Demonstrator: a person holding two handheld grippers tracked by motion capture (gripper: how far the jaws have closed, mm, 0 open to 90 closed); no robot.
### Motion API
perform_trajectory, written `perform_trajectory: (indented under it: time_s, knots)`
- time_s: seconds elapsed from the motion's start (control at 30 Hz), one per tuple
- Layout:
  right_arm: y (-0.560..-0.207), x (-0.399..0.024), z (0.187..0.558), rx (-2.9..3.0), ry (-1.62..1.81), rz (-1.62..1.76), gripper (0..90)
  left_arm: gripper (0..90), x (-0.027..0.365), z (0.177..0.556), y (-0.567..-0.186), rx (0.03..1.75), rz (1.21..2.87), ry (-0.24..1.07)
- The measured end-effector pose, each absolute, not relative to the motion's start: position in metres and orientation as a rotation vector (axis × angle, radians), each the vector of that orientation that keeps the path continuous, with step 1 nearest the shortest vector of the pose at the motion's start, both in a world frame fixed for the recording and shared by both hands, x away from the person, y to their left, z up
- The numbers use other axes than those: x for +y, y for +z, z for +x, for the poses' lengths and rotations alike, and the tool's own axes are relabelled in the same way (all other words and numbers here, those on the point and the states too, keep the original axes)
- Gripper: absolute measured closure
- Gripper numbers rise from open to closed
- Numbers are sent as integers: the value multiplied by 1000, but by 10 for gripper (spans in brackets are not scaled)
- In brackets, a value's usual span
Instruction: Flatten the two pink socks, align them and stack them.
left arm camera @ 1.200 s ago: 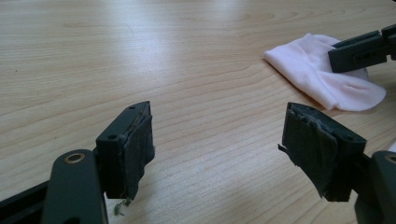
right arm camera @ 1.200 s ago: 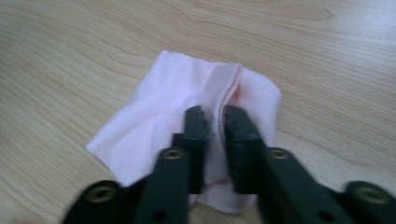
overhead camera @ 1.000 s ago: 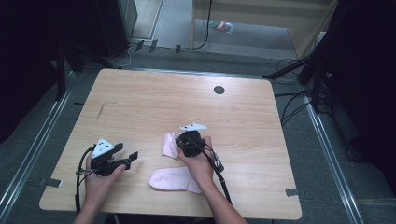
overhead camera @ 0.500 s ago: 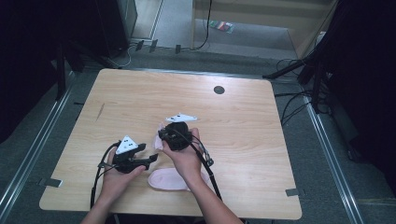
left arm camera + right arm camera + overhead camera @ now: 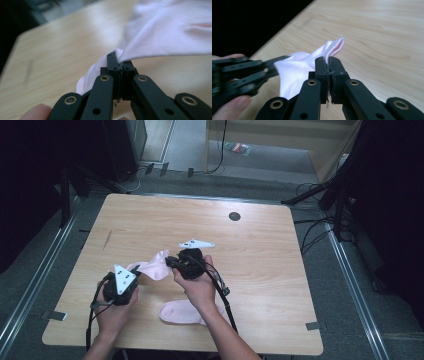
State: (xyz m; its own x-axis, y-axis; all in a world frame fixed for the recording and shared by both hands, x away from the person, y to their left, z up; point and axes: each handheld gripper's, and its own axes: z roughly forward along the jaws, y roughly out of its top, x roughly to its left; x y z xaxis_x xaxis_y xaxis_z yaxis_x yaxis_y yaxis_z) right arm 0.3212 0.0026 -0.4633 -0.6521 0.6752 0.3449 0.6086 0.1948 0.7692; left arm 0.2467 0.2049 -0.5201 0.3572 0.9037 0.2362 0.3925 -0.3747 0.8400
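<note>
Moved since earlier: left gripper [image 5: 134, 274] in from 8 o'clock, jaws just closing onto sock [image 5: 152, 267]. Right gripper [image 5: 172, 262] clamps the opposite edge. Sock lifted, stretched between both, probably to spread it. Second sock [image 5: 182, 312] flat at 6 o'clock on table [image 5: 280, 270].

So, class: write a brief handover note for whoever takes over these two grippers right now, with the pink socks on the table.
Left gripper: jaws have just closed, now shut on one end of the lifted pink sock.
Right gripper: shut on the same sock's other end.
Second pink sock: flat on the table, by the right forearm.
Done: one sock gripped at both ends.
Left, probably: lay it onto the second sock to pair them.
</note>
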Motion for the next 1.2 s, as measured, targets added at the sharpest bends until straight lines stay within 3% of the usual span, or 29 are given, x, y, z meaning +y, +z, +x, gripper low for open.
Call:
perform_trajectory:
  time_s: [0.17, 0.23, 0.3, 0.37, 0.47, 0.53, 0.63, 0.83, 1.07, 1.2]
  knots:
    - [-494, -17, 333, 2408, 1307, 1329, 871, 864, 192, 250, -535, 1019, 1991, 728]
    - [-503, -28, 338, 2415, 1247, 1350, 871, 765, 195, 255, -537, 1007, 1960, 583]
    - [-509, -40, 342, 2421, 1192, 1357, 869, 610, 201, 260, -540, 987, 1927, 439]
    - [-514, -49, 346, 2446, 1166, 1331, 866, 483, 206, 262, -540, 978, 1915, 407]
    - [-521, -57, 349, 2502, 1108, 1254, 813, 440, 221, 264, -536, 1024, 1822, 387]
    - [-524, -59, 348, 2436, 1033, 1198, 669, 443, 231, 268, -533, 1103, 1766, 396]
    - [-524, -66, 346, 2319, 1016, 1215, 582, 473, 239, 275, -532, 1189, 1730, 422]
    - [-522, -77, 339, 2281, 1138, 1309, 609, 587, 233, 298, -533, 1303, 1739, 430]
    - [-531, -69, 337, 2319, 1155, 1341, 615, 648, 222, 316, -540, 1365, 1820, 423]
    - [-535, -59, 335, 2362, 1117, 1280, 713, 786, 220, 319, -545, 1379, 1839, 384]
